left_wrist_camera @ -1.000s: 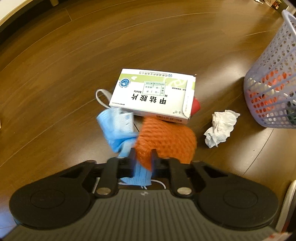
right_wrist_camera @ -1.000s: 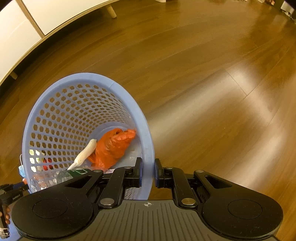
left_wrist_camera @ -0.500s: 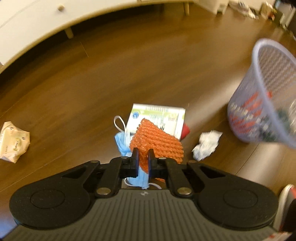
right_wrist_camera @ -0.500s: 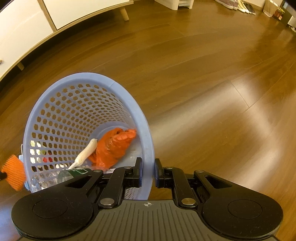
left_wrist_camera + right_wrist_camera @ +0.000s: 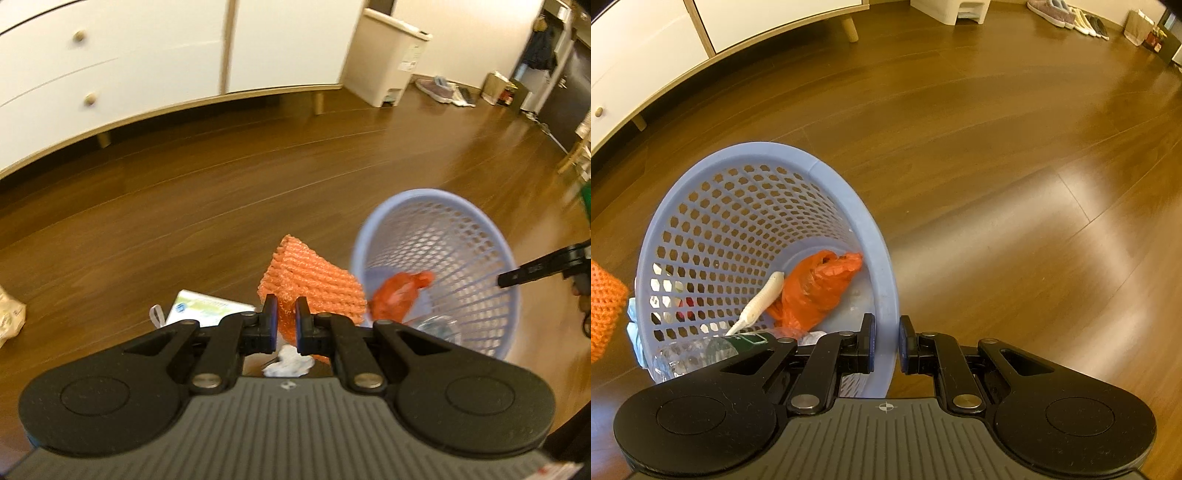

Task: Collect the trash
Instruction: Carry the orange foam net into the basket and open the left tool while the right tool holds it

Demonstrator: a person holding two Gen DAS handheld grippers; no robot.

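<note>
- The left gripper (image 5: pixel 283 320) is clenched on an orange foam net (image 5: pixel 312 286); its two black fingers (image 5: pixel 270 321) pinch the net's lower corner, and the rest of the net stands up past the fingertips, off the floor.
- In the left wrist view the net sits toward 9 o'clock of the basket (image 5: pixel 480 236), just beside its rim and still outside it; in the right wrist view the same net (image 5: pixel 604 308) shows at the left edge, outside the basket wall.
- The right gripper (image 5: pixel 885 341) grips the basket's rim (image 5: pixel 886 280), one finger inside the wall and one outside, at the basket's 5 o'clock side; the basket is tilted, its mouth facing up and away.
- Inside the basket lie an orange plastic bag (image 5: pixel 816 286), a white twisted stick-like piece (image 5: pixel 761 301) against the bag's 9 o'clock side, and a clear bottle (image 5: pixel 701 352) with a green label near the rim.
- Below the left fingers, on the wooden floor (image 5: pixel 184 221), are a white-and-green box (image 5: pixel 207 308) at 10 o'clock and a crumpled tissue (image 5: pixel 288 363) right under the fingers.
- A crumpled wrapper (image 5: pixel 9 317) lies at the far left edge, well apart.
- A white cabinet (image 5: pixel 110 74) and a pedal bin (image 5: pixel 388 59) stand at 12 o'clock.
</note>
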